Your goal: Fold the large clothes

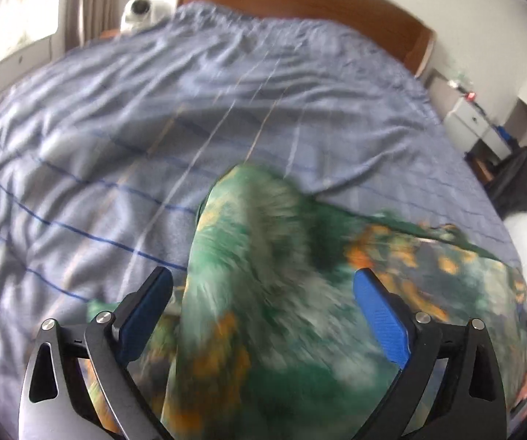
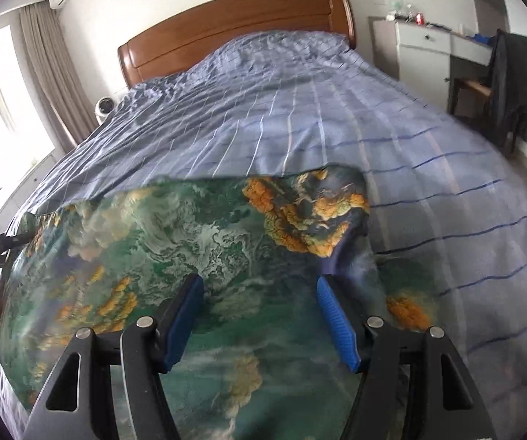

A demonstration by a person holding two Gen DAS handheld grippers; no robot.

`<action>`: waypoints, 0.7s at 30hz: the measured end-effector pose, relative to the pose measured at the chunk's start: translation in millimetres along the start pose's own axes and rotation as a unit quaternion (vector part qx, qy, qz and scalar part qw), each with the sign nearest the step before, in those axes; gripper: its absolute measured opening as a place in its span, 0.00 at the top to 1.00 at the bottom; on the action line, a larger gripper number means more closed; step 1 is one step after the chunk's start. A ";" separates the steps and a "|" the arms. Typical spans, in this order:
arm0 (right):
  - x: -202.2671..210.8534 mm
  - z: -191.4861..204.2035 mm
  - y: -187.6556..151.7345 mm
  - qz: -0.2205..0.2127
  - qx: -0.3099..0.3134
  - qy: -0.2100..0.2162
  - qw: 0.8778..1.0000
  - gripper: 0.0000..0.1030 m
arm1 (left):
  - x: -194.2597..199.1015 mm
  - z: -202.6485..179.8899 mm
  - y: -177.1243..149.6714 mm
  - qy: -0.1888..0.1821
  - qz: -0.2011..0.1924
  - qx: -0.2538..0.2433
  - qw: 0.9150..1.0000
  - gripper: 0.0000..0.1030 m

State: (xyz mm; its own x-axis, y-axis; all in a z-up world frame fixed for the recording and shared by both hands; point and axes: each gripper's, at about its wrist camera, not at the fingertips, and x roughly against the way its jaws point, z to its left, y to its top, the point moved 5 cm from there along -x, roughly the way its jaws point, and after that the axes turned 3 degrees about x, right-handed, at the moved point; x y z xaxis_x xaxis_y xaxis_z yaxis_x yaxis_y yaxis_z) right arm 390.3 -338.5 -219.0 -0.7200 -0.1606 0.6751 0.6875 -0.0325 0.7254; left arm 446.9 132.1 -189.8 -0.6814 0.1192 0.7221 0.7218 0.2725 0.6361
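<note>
Because the green and orange printed garment (image 2: 197,234) lies spread on the blue striped bedcover (image 2: 300,110) at the near end of the bed, it should be treated as a thin, limp, light fabric: it will drape, slide over the cover and hold no shape of its own. The right gripper (image 2: 260,315) hovers over the flat panel with its jaws apart and nothing pinched. The left gripper (image 1: 263,315) likewise has its jaws standing apart; a raised ridge of the cloth runs up between them, though motion blur makes it uncertain whether either pad touches it. Best hold, by judgement: pinch a hem or corner through both layers, such as the far right corner near the orange patch, never the slack middle. Expect some slip on the smooth print
</note>
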 end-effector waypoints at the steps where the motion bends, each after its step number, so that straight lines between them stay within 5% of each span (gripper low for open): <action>1: 8.1 1.3 1.1 -0.005 -0.001 0.000 1.000 0.36 | 13.5 -7.5 -1.5 -0.005 -0.007 -0.016 1.000 0.04; 6: 60.9 12.3 -14.6 -0.021 0.018 0.016 0.999 0.35 | 61.2 -73.9 -21.2 -0.049 -0.017 -0.114 0.992 0.03; 11: 100.5 15.9 -48.6 -0.014 0.013 0.032 0.999 0.35 | 60.8 -153.5 -40.5 -0.082 0.003 -0.193 0.978 0.03; 17: 132.2 16.1 -86.7 0.002 -0.028 0.050 0.998 0.34 | 23.5 -177.3 -42.7 -0.061 0.038 -0.187 0.980 0.04; 21: 146.4 22.4 -102.4 0.001 -0.039 0.055 0.998 0.34 | 24.9 -175.7 -66.3 -0.049 0.042 -0.219 0.974 0.04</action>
State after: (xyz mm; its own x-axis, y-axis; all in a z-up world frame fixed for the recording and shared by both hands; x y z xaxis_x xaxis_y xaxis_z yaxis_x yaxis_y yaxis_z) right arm 212.4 -336.6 -191.4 -0.7070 -0.2687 0.6542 0.6970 -0.1082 0.7088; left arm 403.3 -50.7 -166.3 -0.6106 0.2197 0.7608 0.7434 -0.1723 0.6463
